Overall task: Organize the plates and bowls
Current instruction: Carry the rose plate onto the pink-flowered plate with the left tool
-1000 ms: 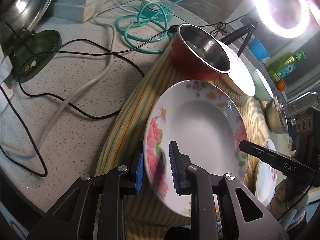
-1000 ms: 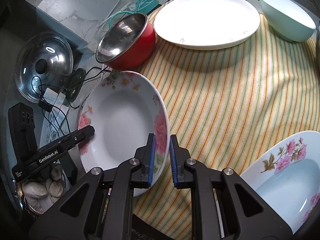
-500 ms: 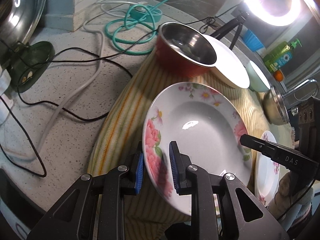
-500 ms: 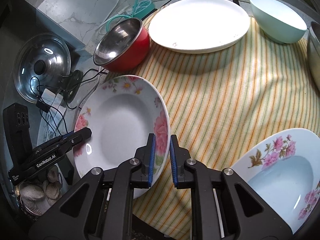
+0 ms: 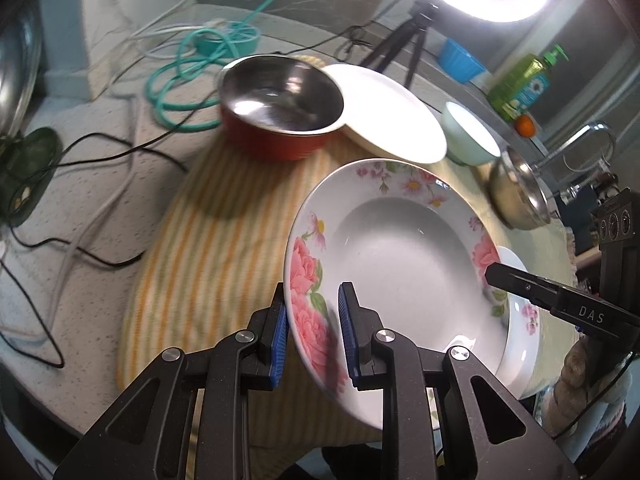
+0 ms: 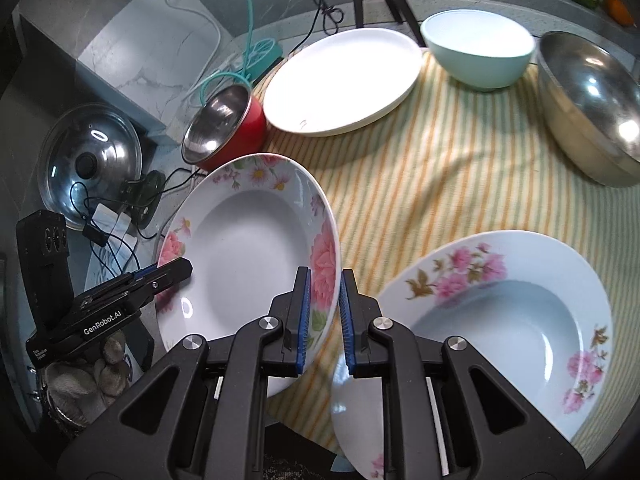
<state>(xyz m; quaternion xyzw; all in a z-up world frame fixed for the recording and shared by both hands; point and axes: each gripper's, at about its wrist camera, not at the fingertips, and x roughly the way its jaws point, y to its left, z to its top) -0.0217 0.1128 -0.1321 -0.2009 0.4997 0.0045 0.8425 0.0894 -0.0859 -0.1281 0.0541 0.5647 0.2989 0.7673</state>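
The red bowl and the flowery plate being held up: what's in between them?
Only bare striped cloth lies between the red bowl and the held flowery plate, in the left wrist view. In the right wrist view, the plate's rim overlaps the bowl.

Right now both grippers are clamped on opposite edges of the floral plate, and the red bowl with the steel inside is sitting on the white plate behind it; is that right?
Not quite. The red bowl sits beside the white plate, not on it, as the right wrist view shows. The rest holds: the left gripper and right gripper are clamped on opposite edges of the floral plate.
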